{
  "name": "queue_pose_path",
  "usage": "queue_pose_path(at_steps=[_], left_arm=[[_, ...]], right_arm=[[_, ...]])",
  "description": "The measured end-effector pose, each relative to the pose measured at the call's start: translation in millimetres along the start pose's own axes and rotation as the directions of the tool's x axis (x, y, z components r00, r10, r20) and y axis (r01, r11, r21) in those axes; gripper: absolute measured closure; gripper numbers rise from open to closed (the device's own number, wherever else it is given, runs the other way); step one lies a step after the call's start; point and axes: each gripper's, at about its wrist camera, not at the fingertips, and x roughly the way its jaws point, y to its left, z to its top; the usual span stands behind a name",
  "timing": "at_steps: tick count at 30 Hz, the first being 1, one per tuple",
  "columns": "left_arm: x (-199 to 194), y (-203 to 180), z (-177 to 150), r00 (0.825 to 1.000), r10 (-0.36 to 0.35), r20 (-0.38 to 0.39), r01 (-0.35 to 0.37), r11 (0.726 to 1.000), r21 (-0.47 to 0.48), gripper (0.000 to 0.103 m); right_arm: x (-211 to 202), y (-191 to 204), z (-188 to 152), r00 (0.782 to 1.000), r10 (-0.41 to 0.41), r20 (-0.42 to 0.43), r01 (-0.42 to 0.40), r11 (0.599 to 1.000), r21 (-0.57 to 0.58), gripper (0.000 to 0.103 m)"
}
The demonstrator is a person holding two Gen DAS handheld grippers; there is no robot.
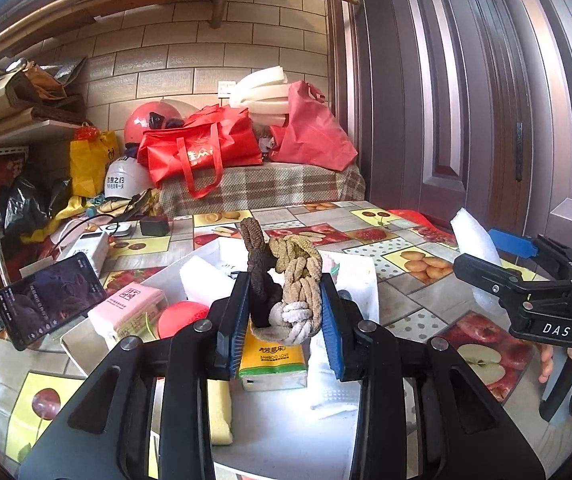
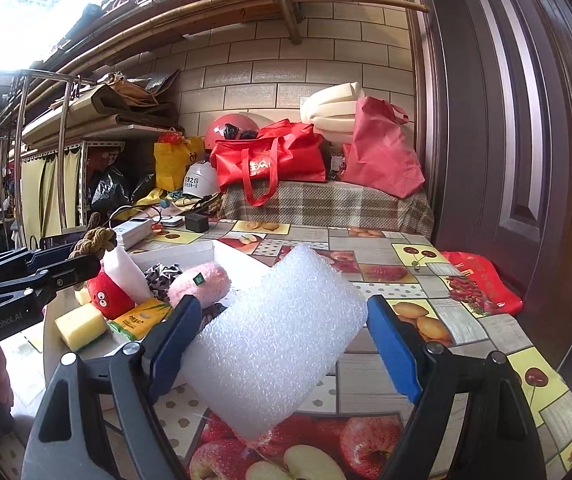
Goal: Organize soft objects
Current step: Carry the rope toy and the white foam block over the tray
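Now the left tool (image 1: pixel 284 312) clamps a knotted rope toy (image 1: pixel 290 280); the right tool (image 2: pixel 282 344) grips a white foam block (image 2: pixel 274 340) between its pads.

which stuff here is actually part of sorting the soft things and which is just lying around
Part of the job:
knotted rope toy, gripped by the left gripper
white foam block, held in the right gripper
white box holding the red plush, pink fluffy roll, yellow sponge, tissue packs

Just lying about:
phone
power bank
red bags
helmets
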Motion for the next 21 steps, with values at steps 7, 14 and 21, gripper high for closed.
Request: queue_pose_path(at_steps=[7, 14, 21], left_arm=[[4.3, 18.6, -1.2, 0.999, 0.045, -0.014, -0.045, 0.999, -0.013, 0.071], [11.4, 36.1, -1.8, 0.997, 0.072, -0.038, -0.073, 0.997, -0.037, 0.071], [20.1, 44.4, -0.1, 0.996, 0.08, -0.044, -0.081, 0.997, -0.021, 0.071]], right_arm=[[6.9, 10.0, 0.9, 1.0, 0.024, -0.012, -0.024, 1.0, -0.005, 0.019], [13.9, 23.5, 1.6, 0.997, 0.067, -0.03, -0.068, 0.997, -0.024, 0.019], [28.2, 40.9, 3.3, 0.989, 0.133, -0.061, -0.135, 0.99, -0.039, 0.019]])
